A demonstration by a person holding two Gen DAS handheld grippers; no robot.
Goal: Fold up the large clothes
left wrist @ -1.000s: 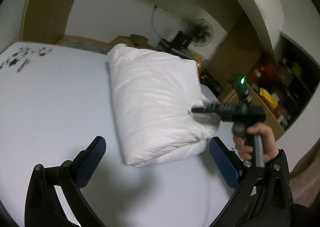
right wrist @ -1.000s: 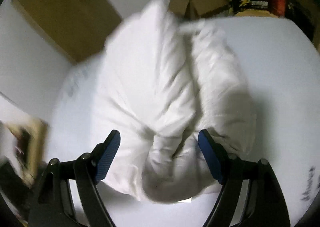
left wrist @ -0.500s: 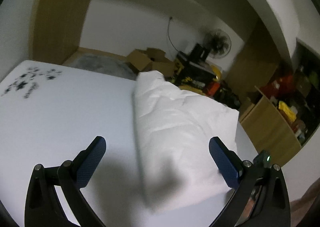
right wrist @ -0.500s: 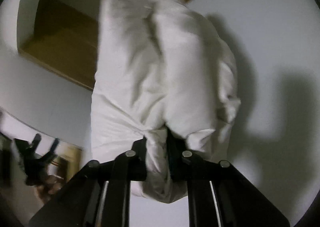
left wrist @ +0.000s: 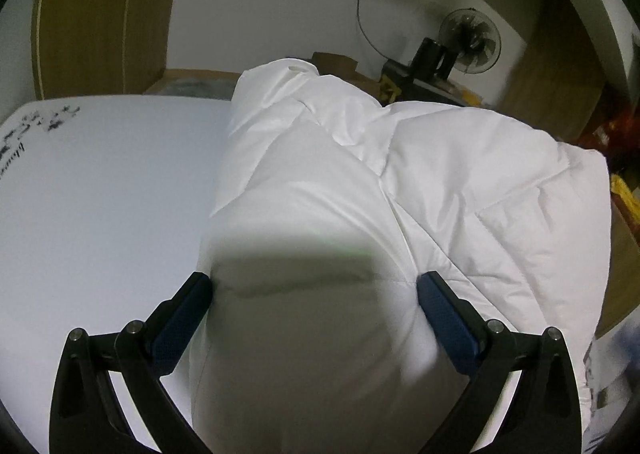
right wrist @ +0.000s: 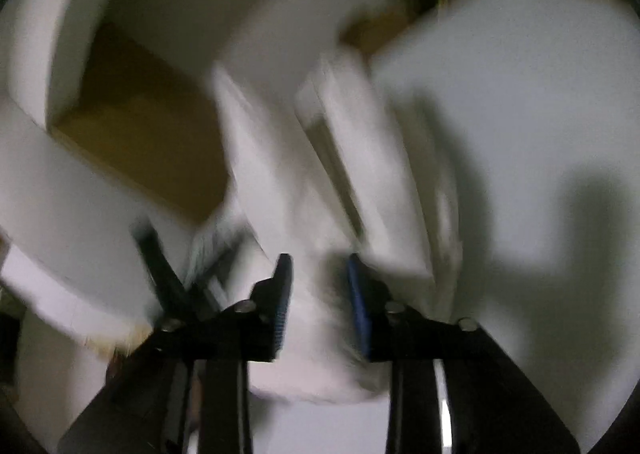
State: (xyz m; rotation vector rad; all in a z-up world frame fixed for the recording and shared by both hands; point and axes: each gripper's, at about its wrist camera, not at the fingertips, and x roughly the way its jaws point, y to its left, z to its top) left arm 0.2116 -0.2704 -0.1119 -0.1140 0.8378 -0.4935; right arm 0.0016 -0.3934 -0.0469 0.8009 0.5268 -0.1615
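The white down jacket [left wrist: 400, 189] lies bunched on the white worktop [left wrist: 104, 189] in the left wrist view, quilted and puffy. We judge it light, very soft and springy, with a slick shell, so a fold will want to puff open again. The left tongs [left wrist: 314, 304] stand wide open, the fingers either side of the near padded end and gripping nothing. We would take hold at a seam or hem, not a fat panel.

The right wrist view is badly blurred. There the right tongs [right wrist: 318, 298] are nearly closed, pinching a gathered bunch of the jacket [right wrist: 360, 157] above the worktop [right wrist: 520, 101].
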